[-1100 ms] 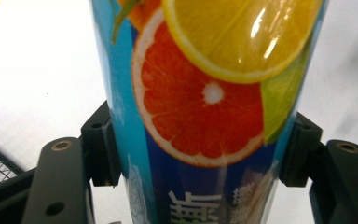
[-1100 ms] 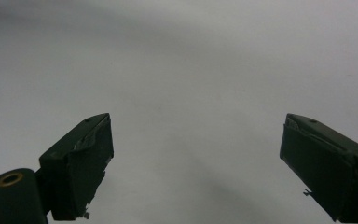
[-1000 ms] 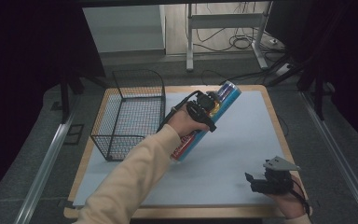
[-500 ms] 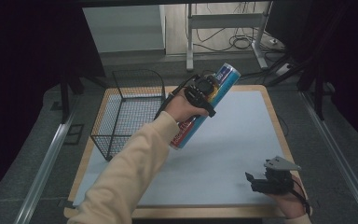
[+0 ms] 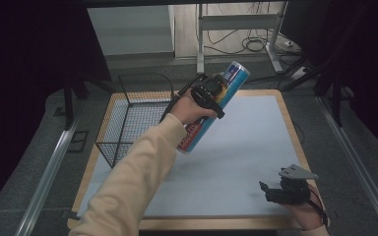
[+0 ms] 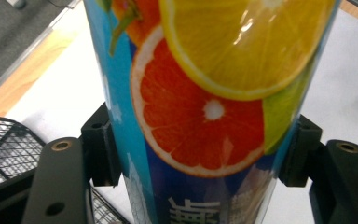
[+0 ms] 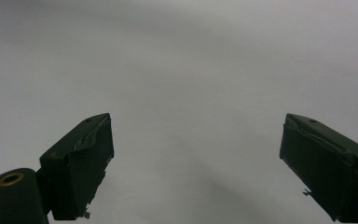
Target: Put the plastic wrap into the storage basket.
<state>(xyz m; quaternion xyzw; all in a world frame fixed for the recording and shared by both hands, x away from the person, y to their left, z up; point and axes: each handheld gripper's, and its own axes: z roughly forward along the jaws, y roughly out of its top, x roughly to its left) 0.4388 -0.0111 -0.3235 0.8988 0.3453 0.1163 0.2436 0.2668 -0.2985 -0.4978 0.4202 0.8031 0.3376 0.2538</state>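
A tall can [image 5: 204,118] printed with citrus slices on blue hangs tilted above the table, its top toward the far right. My left gripper [image 5: 207,94] is shut on the can's middle, both black pads pressing its sides. In the left gripper view the can [image 6: 205,107] stands between the jaws with orange and lemon slices facing the camera. My right gripper [image 5: 275,189] rests low at the table's near right corner, jaws wide apart. In the right gripper view the right gripper [image 7: 196,163] has nothing between its fingers, just the pale mat.
A black wire basket [image 5: 128,118] stands on the table's left side, just left of the lifted can. A pale blue mat [image 5: 256,142] covers the wooden table [image 5: 290,115]. Cables and a metal stand leg [image 5: 200,44] lie on the floor beyond the far edge.
My left gripper has lifted the can higher and carried it a little toward the far side. The right gripper has stayed where it was.
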